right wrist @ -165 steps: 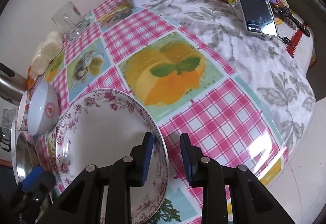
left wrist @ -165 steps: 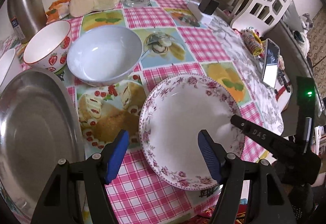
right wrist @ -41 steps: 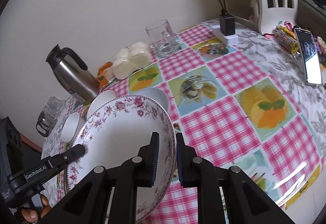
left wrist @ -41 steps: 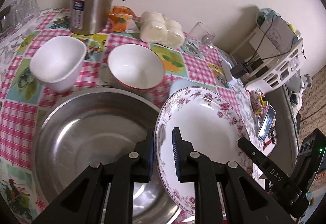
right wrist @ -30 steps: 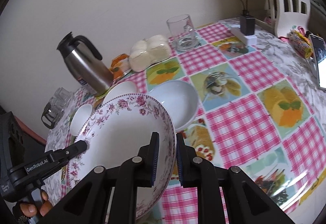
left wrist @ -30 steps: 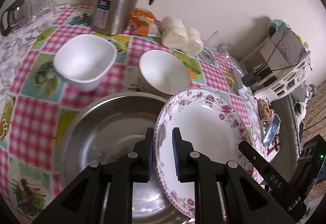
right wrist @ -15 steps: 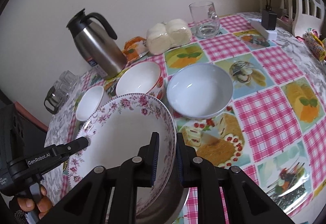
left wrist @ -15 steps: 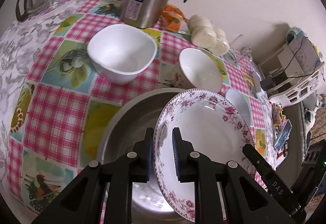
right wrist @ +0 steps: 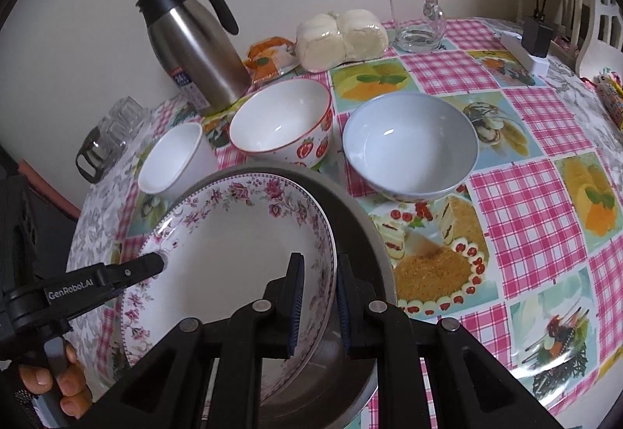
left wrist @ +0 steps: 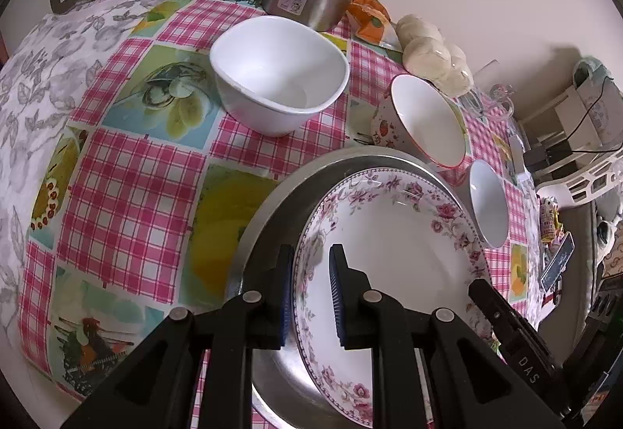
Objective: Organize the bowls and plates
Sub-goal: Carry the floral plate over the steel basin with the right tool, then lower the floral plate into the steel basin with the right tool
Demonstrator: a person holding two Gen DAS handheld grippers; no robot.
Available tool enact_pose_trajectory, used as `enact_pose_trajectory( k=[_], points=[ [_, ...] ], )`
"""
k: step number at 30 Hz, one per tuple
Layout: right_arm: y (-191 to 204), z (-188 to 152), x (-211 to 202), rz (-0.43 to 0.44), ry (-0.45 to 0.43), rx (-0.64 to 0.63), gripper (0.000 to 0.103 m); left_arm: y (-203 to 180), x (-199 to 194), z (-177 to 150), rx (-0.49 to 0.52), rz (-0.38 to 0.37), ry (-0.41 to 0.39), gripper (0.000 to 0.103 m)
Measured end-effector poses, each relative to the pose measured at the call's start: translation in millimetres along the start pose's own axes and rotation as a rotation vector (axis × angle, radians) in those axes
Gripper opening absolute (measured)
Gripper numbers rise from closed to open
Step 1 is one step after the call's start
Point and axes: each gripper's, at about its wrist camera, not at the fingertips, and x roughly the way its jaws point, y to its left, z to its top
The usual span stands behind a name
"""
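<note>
Left hand-held gripper (left wrist: pixel 309 290) clamped on floral plate (left wrist: pixel 389 257) rim; right hand-held gripper (right wrist: pixel 317 298) clamped on opposite rim. Plate tilted inside steel basin (right wrist: pixel 362 222) on worktop (left wrist: pixel 128 172); strawberry bowl (right wrist: pixel 282 121) just behind.

Strawberry bowl (right wrist: pixel 282 121) and white cup (right wrist: pixel 177 160) apparently crowd the basin's (right wrist: pixel 358 222) far rim.

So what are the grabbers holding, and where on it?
Both hold the flowered plate by its rim: the left gripper on one side, the right gripper on the opposite side, over the metal pan.
</note>
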Motion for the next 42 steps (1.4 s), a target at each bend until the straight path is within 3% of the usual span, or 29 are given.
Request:
enact_pose_trajectory(
  k=[26,42],
  points=[
    [-4,-5,21,-0.036,0.094,0.0,0.017,4,21,1,-0.025,0.031,0.086,0.02],
    [-5,-5,24,-0.032,0.114,-0.005,0.02,2,22,4,-0.024,0.034,0.086,0.026]
  ],
)
